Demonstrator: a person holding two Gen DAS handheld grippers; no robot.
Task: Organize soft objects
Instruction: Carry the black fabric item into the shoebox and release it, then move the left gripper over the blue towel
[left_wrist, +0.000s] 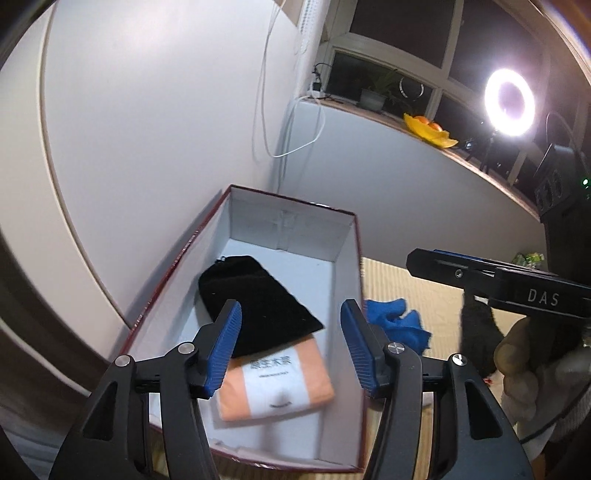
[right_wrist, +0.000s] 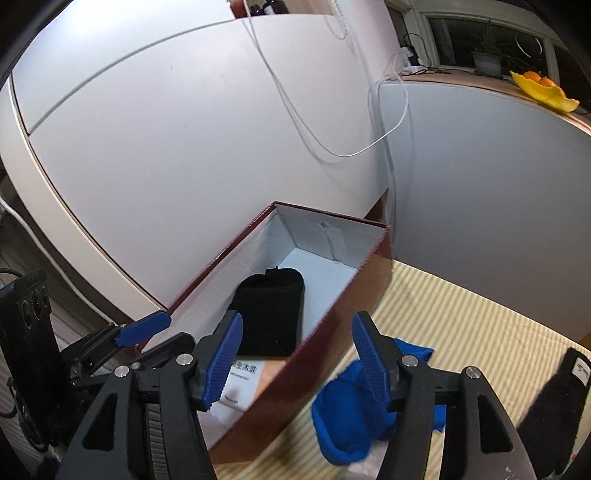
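Blue cloth (right_wrist: 354, 413) on mat just below right gripper (right_wrist: 295, 362), its jaws released and empty.

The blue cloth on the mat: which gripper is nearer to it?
Right. The right gripper hangs open just above the blue cloth, while the left gripper is open over the box, beside the cloth.
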